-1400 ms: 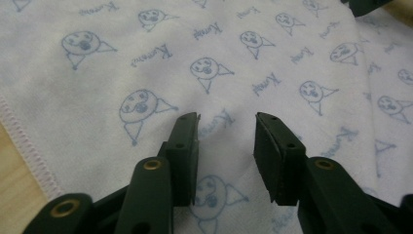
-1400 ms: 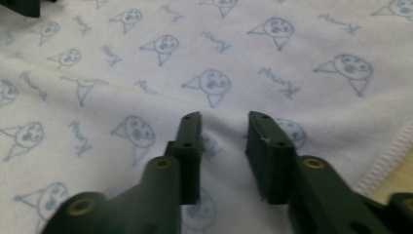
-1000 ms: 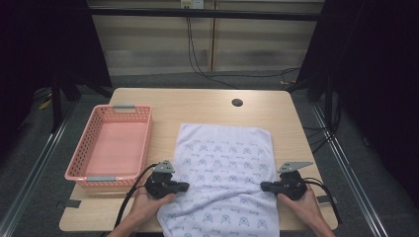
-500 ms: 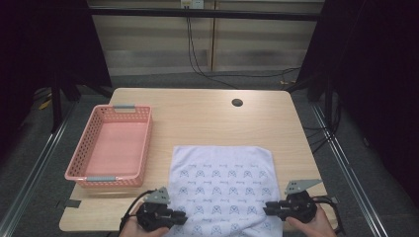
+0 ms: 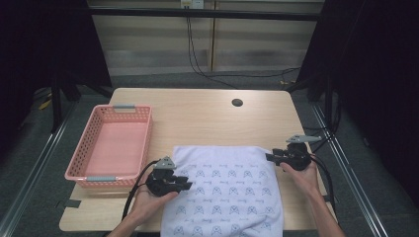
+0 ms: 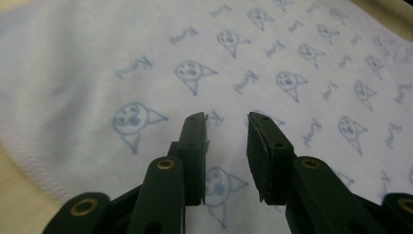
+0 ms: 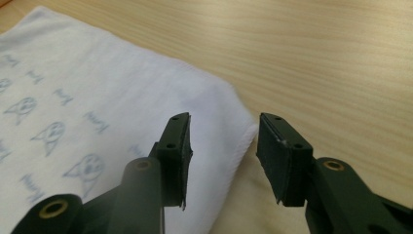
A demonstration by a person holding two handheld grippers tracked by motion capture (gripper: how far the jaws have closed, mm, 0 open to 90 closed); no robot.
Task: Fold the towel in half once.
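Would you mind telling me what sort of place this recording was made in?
Probably a lab or recording booth rather than a home: a lone wooden table hemmed in by dark curtains, cables running along the floor behind it, and a person working a printed cloth with handheld grippers.

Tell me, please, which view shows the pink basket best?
The high view: the pink basket sits whole at the table's left side, beside the printed cloth. The left and right gripper views look at cloth and wood instead.

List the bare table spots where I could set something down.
Widest free patch: the far half of the table, between the pink basket, the small hole and the cloth. A narrow strip lies right of the cloth. The near edge is crowded by cloth, left gripper and right gripper.
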